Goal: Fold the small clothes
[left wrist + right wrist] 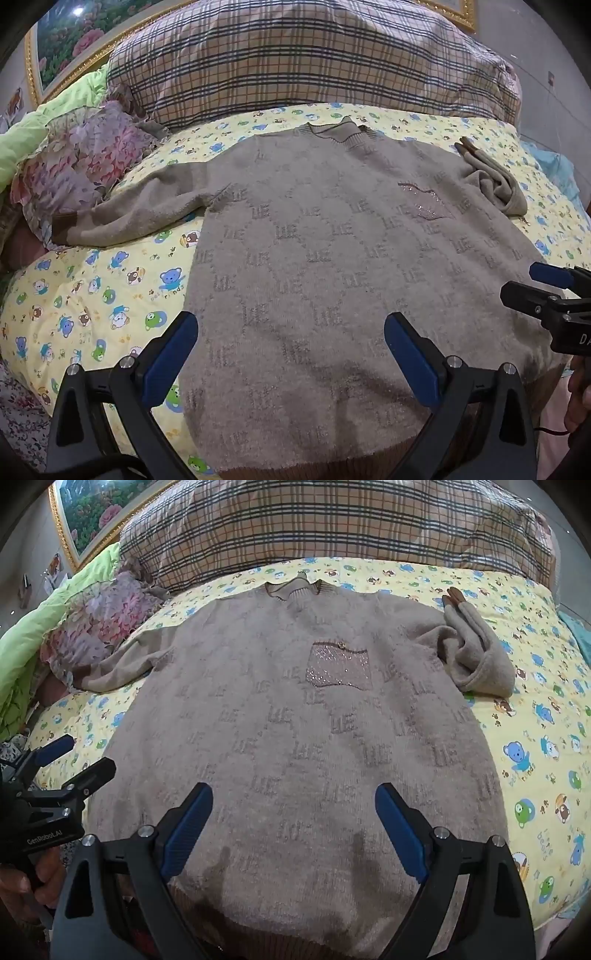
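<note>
Both hand-held grippers agape; sweater [332,258] flat on bear-print sheet [92,295].

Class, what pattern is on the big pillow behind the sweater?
Plaid pillow: dark and orange lines on beige, clearest in the right wrist view.

Sweater spread flat on the bed, both grippers over its near hem

The sweater [332,266] lies front-up on the sheet [92,295], collar toward the pillow [295,62] behind it. One sleeve runs out left toward a heap of bedding [81,170]; the other is bunched at the right shoulder. Left gripper [291,354] sits left of the right gripper [293,827], a framed picture [92,513] behind.
</note>
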Demonstrator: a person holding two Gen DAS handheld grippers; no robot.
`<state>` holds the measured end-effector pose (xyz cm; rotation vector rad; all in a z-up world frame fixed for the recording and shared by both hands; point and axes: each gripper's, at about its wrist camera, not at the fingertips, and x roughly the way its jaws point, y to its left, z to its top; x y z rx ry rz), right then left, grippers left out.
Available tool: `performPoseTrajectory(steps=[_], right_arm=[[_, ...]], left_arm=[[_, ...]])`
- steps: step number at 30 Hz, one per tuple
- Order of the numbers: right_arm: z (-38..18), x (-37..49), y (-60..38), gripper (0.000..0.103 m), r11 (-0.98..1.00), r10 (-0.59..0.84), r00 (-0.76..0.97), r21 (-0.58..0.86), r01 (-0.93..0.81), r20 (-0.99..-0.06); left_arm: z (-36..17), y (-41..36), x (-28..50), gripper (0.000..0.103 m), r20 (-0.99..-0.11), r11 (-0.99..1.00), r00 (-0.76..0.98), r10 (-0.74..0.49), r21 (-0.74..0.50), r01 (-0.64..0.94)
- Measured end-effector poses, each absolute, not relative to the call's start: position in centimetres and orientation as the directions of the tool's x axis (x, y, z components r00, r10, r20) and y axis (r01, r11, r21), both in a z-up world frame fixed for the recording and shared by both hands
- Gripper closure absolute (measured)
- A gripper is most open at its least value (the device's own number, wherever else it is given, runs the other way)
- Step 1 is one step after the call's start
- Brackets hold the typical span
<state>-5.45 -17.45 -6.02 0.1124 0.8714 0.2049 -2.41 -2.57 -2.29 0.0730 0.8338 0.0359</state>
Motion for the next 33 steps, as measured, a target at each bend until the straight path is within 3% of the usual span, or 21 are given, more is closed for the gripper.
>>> performPoseTrajectory(steps=[33], right_arm=[[-5.59,-5.61,-17.62,0.013,0.967,0.252,0.664,0.213,-0.141,-0.704]], left_arm=[[-2.44,-2.11,-2.16,0.002,-0.758,0.998,0.650,0.055,0.056,-0.020]])
